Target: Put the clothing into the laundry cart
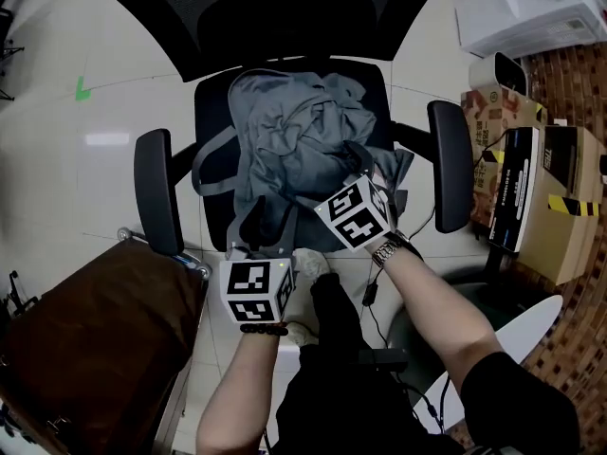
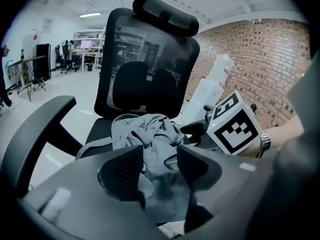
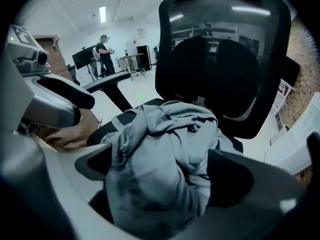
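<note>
1. Clothing, a crumpled grey garment of soft, thin fabric [image 1: 303, 140], lies heaped on the seat of a black mesh-backed office chair [image 1: 213, 112]. One fold hangs over the seat's front edge.
2. I judge it light, limp and not fragile. It should sag and trail once lifted, so loose ends could snag on the chair's black padded armrests [image 1: 156, 192].
3. My left gripper [image 2: 160, 166] has its jaws apart at the near edge of the heap, with cloth in the gap but not pinched. My right gripper [image 3: 160, 184] is spread wide around a thick bulge of the fabric, with no pressure on it yet.
4. I would take the bunched folds near the middle, one gripper on each side, rather than a single thin edge.
5. The seat is cushioned and will give under the jaws. The pale glossy floor [image 1: 57, 112] is smooth. A dark brown fabric-sided bin on a metal frame [image 1: 114, 330], which I take for the laundry cart, stands just beside the armrest on my left. Cardboard boxes [image 1: 560, 207] crowd my right.
</note>
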`<action>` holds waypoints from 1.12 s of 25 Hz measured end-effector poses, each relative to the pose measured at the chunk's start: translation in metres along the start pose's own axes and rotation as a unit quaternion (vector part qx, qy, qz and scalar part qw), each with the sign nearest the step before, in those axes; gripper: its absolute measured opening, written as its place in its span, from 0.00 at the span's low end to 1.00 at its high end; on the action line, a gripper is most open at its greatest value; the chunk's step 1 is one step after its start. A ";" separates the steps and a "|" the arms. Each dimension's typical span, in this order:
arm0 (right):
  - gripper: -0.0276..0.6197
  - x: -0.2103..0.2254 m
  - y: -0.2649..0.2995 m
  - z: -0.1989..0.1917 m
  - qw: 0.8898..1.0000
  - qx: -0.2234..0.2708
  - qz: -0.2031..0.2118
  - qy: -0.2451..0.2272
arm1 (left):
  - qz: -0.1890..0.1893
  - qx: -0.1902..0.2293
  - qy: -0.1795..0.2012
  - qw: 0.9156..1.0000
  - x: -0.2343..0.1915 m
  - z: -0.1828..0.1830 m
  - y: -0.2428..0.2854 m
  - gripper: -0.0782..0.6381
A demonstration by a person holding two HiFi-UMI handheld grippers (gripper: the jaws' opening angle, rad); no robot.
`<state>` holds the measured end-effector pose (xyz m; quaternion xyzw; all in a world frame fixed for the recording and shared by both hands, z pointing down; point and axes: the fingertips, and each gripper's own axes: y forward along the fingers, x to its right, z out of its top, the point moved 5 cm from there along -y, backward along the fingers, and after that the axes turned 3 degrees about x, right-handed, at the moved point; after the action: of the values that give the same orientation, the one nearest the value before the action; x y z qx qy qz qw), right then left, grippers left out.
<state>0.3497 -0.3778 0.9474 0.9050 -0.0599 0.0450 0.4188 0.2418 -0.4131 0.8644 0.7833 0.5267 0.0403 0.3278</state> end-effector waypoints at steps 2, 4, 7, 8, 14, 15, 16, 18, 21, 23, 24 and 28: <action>0.95 0.004 0.017 -0.006 1.000 -0.010 0.001 -0.014 | 0.002 -0.009 -0.003 1.000 -0.008 -0.008 0.012 0.38; 0.95 0.006 0.031 -0.011 0.999 -0.019 0.003 -0.030 | 0.005 -0.018 -0.007 1.000 -0.016 -0.015 0.022 0.39; 0.95 0.008 0.049 -0.018 0.998 -0.032 0.005 -0.054 | 0.008 -0.035 -0.013 0.999 -0.024 -0.025 0.034 0.40; 0.95 0.009 0.055 -0.020 0.997 -0.035 0.004 -0.063 | 0.007 -0.042 -0.017 0.999 -0.027 -0.029 0.038 0.41; 0.95 0.013 0.090 -0.040 0.993 -0.066 -0.002 -0.096 | 0.010 -0.059 -0.028 0.998 -0.039 -0.043 0.054 0.42; 0.95 0.014 0.095 -0.043 0.993 -0.069 -0.004 -0.097 | 0.010 -0.058 -0.029 0.998 -0.040 -0.045 0.056 0.42; 0.95 0.015 0.099 -0.046 0.993 -0.073 -0.005 -0.096 | 0.011 -0.058 -0.030 0.998 -0.042 -0.046 0.057 0.42; 0.95 0.017 0.107 -0.052 0.992 -0.080 -0.006 -0.097 | 0.013 -0.056 -0.033 0.998 -0.045 -0.049 0.058 0.42; 0.95 0.017 0.116 -0.059 0.991 -0.092 -0.004 -0.101 | 0.016 -0.057 -0.034 0.998 -0.048 -0.053 0.060 0.42; 0.95 0.018 0.122 -0.064 0.990 -0.099 -0.002 -0.102 | 0.018 -0.054 -0.033 0.998 -0.049 -0.053 0.061 0.42; 0.95 0.019 0.124 -0.065 0.990 -0.101 -0.001 -0.102 | 0.019 -0.053 -0.032 0.998 -0.049 -0.054 0.061 0.42; 0.91 0.020 0.129 -0.068 0.990 -0.104 0.005 -0.096 | 0.023 -0.055 -0.031 0.998 -0.050 -0.057 0.060 0.42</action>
<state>0.3486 -0.4100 1.0907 0.8565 -0.1083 -0.0461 0.5025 0.2442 -0.4429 0.9565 0.7766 0.4951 0.0525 0.3860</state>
